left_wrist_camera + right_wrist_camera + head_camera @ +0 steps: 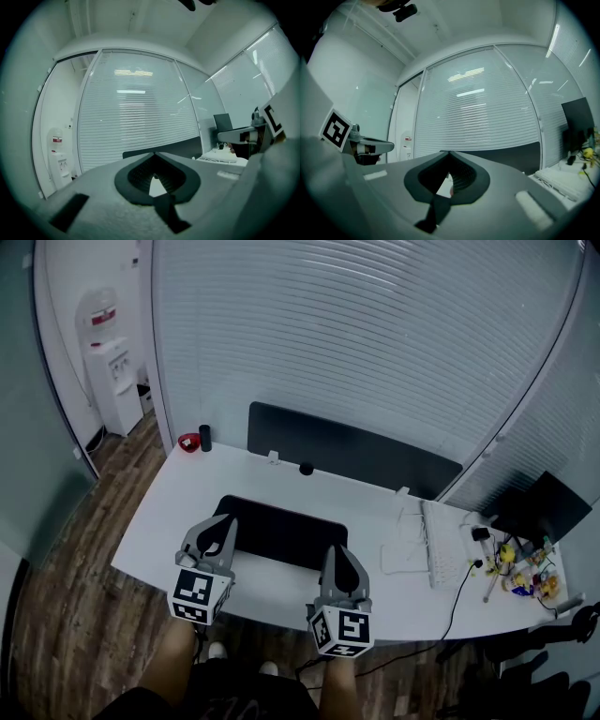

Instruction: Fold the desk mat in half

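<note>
The left hand-held gripper (223,524) and right hand-held gripper (340,557) hover side by side, jaws closed, empty. The dark desk mat (281,532) lies flat, unfolded.

- White desk (178,521), curved near edge, directly before you.
- Wood-plank floor (56,615), dark, near you and to your left.
- Glazed wall with horizontal blinds (375,343), across the far side.
- Water dispenser (112,381), white, far left corner.
- Dark panel (347,454), along your desk's far edge.
- Dark monitor (548,507), on your right.
- Strip lights (133,72), reflected in the blinds.
</note>
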